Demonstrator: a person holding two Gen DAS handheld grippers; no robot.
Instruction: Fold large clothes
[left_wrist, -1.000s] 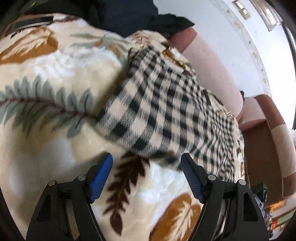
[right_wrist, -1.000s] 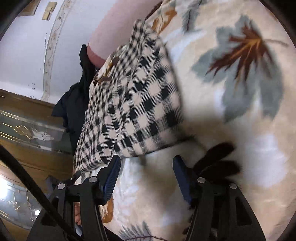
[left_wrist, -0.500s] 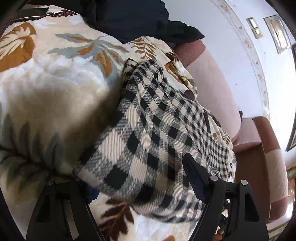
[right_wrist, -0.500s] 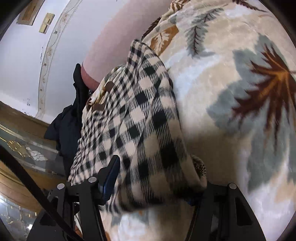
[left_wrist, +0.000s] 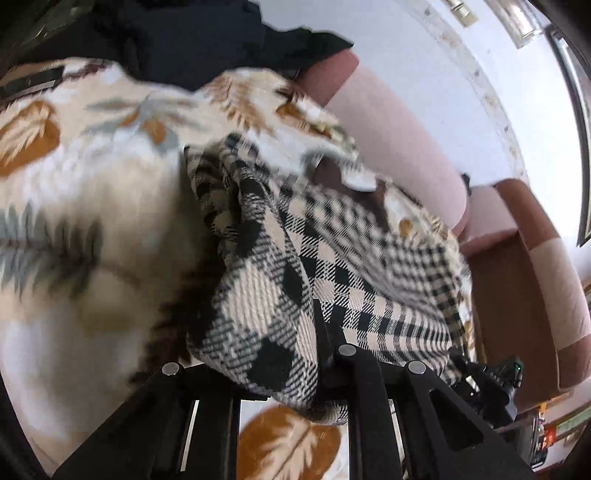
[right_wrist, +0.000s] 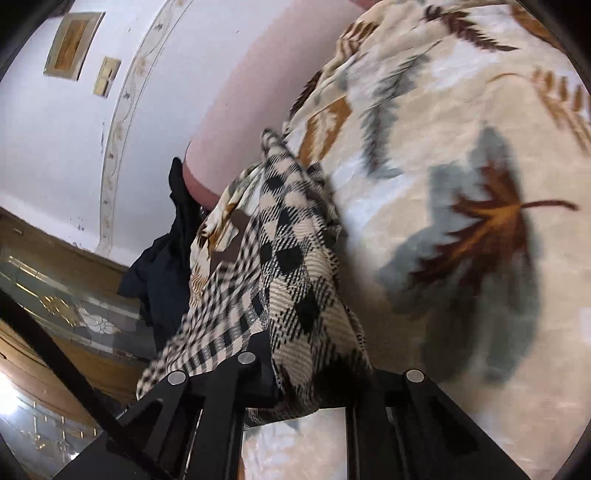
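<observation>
- Your left hand-held gripper (left_wrist: 295, 369) is clamped on a near corner of the checked garment (left_wrist: 369, 266), with the cloth bunched between its jaws.
- Your right hand-held gripper (right_wrist: 306, 373) is likewise closed on another near corner of the same garment (right_wrist: 291, 266).
- The garment hangs lifted from both grips, and its far end trails toward 12 o'clock over the leaf-print blanket (left_wrist: 92, 192) on the pink sofa (left_wrist: 399, 122).
- Progress looks early: the edge is picked up, but no finished fold shows, so the carry-over and smoothing remain.
- No containers are in view; a dark garment (right_wrist: 162, 273) lies at 9 o'clock in the right view.
</observation>
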